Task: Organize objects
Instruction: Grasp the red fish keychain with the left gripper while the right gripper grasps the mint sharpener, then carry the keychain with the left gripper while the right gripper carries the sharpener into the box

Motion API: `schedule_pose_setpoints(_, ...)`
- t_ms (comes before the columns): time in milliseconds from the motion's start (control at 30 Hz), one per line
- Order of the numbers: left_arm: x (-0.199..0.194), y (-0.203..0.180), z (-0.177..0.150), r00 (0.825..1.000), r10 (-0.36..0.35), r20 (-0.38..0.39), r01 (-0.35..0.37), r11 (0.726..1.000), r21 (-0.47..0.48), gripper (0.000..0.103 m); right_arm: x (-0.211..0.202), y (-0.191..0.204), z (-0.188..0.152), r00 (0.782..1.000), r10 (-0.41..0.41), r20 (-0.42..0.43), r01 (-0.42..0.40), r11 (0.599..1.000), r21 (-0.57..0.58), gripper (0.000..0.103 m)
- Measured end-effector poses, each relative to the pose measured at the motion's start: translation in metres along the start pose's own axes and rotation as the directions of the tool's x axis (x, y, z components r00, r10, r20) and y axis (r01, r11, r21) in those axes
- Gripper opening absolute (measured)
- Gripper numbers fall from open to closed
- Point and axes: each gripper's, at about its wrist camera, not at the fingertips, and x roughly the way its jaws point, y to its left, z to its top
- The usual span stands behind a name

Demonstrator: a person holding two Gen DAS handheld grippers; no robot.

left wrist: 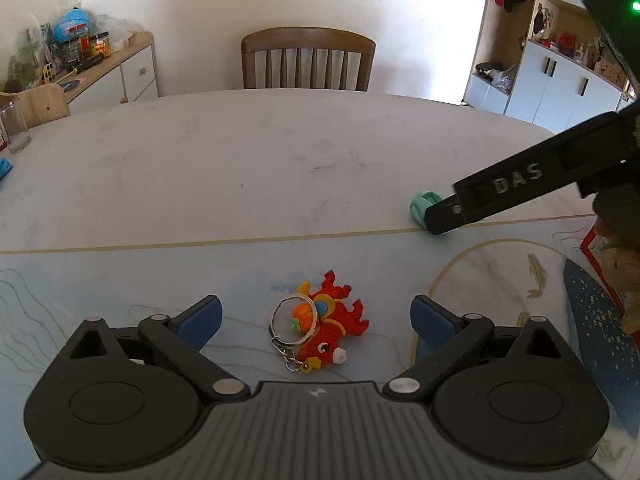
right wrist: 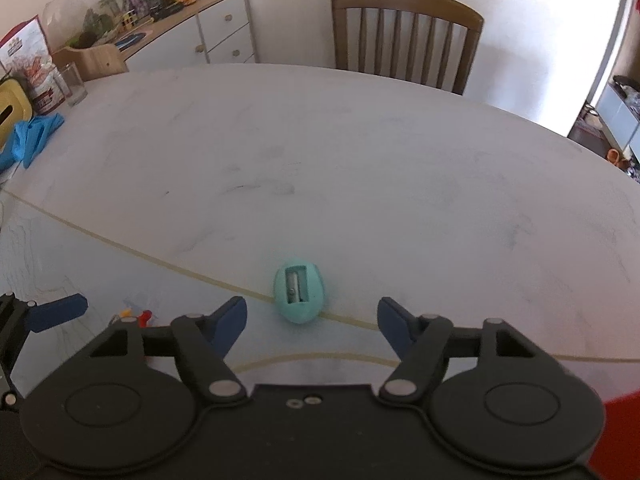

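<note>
On the far left of the table a drinking glass stands near the edge, with a crumpled blue cloth lying just in front of it and a yellow box beside that. Behind them a white sideboard along the wall carries a clutter of jars and toys.

The left gripper hangs low over the printed mat that covers the near part of the table, its jaws spread wide with nothing between the blue pads. Directly between those open fingers, lying flat on the mat, is a red dragon keychain with a metal ring and short chain on its left side; neither pad touches it.

A wooden chair is pushed in at the far side of the table, roughly in the middle.

Further right, a teal egg-shaped pencil sharpener sits on the mat's pale border line, its blade slot facing up. The right gripper is just short of it, jaws wide apart and empty, the sharpener lying ahead of the gap between the blue pads and clear of both. In the left wrist view this gripper's black finger partly covers the sharpener.

At the right, white cabinets with open shelves line the wall
</note>
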Motion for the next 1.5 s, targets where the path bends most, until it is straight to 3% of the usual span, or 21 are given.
schedule_pose_setpoints(233, 0.001, 0.000, 0.000, 1.000, -0.004, -0.009, 0.004, 1.000, -0.002, 0.080, 0.009, 0.005, 0.004, 1.000, 0.004, -0.013, -0.004, 1.000, -0.008, 0.060)
schedule_pose_setpoints(367, -0.001, -0.003, 0.002, 1.000, 0.012, -0.009, -0.012, 1.000, 0.016, 0.059, 0.013, 0.008, 0.005, 1.000, 0.002, -0.016, -0.003, 1.000, -0.012, 0.053)
schedule_pose_setpoints(533, -0.003, -0.005, 0.003, 1.000, 0.009, -0.017, -0.008, 1.000, 0.024, 0.041, 0.016, 0.012, 0.004, 1.000, 0.000, -0.024, -0.001, 1.000, -0.026, 0.041)
schedule_pose_setpoints(667, -0.003, -0.006, 0.003, 1.000, 0.017, -0.019, -0.017, 0.999, 0.032, 0.040, 0.015, 0.014, 0.003, 1.000, -0.003, -0.017, 0.003, 0.999, -0.034, 0.028)
schedule_pose_setpoints(1100, -0.006, -0.009, 0.003, 0.999, 0.018, -0.033, -0.017, 0.999, 0.036, 0.039, -0.008, 0.013, -0.011, 1.000, 0.015, -0.010, -0.015, 1.000, 0.006, 0.028)
schedule_pose_setpoints(1500, -0.031, -0.019, 0.007, 0.998, -0.035, -0.047, 0.036, 0.999, 0.024, 0.039, -0.063, 0.001, -0.047, 0.999, 0.043, 0.024, -0.044, 0.997, 0.068, 0.028)
